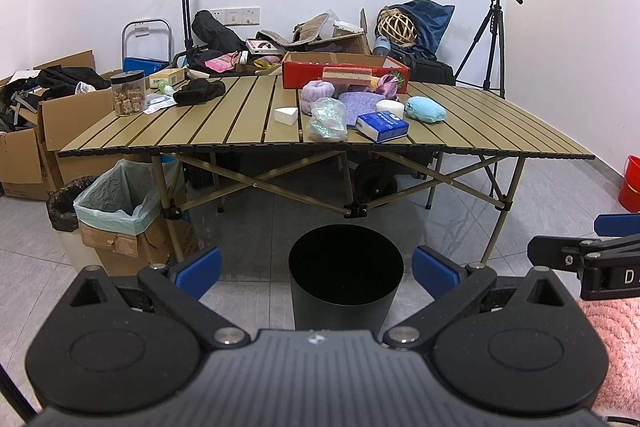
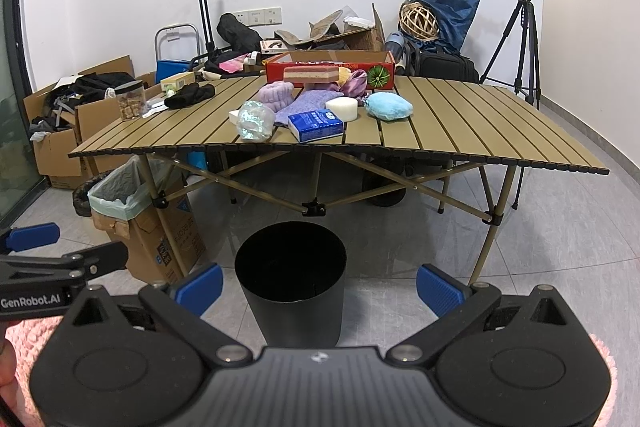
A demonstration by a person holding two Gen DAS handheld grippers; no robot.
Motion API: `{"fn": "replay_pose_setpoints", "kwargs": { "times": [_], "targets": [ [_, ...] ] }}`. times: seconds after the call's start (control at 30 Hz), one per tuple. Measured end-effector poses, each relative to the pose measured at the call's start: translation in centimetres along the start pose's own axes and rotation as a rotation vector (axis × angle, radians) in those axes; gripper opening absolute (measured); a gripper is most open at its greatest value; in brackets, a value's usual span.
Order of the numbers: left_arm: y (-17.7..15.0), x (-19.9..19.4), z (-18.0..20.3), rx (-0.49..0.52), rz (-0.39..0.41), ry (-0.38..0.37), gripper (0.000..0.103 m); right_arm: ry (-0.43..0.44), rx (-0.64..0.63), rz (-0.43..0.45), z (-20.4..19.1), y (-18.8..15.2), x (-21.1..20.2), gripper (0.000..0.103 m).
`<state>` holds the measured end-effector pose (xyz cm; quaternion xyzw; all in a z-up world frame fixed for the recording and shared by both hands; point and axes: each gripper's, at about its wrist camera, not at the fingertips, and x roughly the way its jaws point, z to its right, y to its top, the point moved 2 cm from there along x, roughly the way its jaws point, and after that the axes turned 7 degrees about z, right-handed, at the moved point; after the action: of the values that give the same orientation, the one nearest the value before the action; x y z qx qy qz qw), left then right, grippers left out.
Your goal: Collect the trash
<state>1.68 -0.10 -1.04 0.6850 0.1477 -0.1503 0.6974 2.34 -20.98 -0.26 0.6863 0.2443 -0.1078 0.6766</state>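
Both the left tongs (image 1: 316,273) and the right tongs (image 2: 318,289) hang released and empty, held low and level side by side, well short of the black bin (image 1: 346,275) on the floor. Nothing is picked up yet. The next move, I judge, is a reach over the bin to the crumpled plastic bag (image 1: 328,119) near the surface's (image 1: 200,131) front edge.

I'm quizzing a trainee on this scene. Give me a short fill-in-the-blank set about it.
1. The black bin stands on the ____.
2. Both the left hand-held gripper and the right hand-held gripper are ____.
3. The blue tissue pack lies on the ____.
4. The jar has a ____ lid.

Missing words: floor; open; table; black
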Motion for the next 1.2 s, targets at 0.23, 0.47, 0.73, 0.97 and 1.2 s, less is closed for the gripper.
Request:
{"fn": "replay_pose_setpoints", "kwargs": {
  "times": [0.23, 0.47, 0.73, 0.97, 1.2],
  "targets": [
    [0.0, 0.0, 0.0, 0.0, 0.0, 0.0, 0.103, 0.0, 0.0, 0.0, 0.1, 0.1, 0.0, 0.103],
    [0.0, 0.0, 0.0, 0.002, 0.001, -0.002, 0.103, 0.002, 0.002, -0.001, 0.0, 0.6, 0.0, 0.103],
    [0.2, -0.1, 0.0, 0.0, -0.001, -0.002, 0.103, 0.003, 0.004, -0.002, 0.1, 0.4, 0.1, 0.103],
    [0.1, 0.0, -0.1, -0.001, 0.0, 0.002, 0.103, 0.004, 0.004, 0.007, -0.2, -0.3, 0.9, 0.103],
    [0.2, 1.0, -0.9, -0.007, 0.004, 0.015, 0.103, 0.013, 0.011, 0.013, 0.0, 0.4, 1.7, 0.103]
  ]
}}
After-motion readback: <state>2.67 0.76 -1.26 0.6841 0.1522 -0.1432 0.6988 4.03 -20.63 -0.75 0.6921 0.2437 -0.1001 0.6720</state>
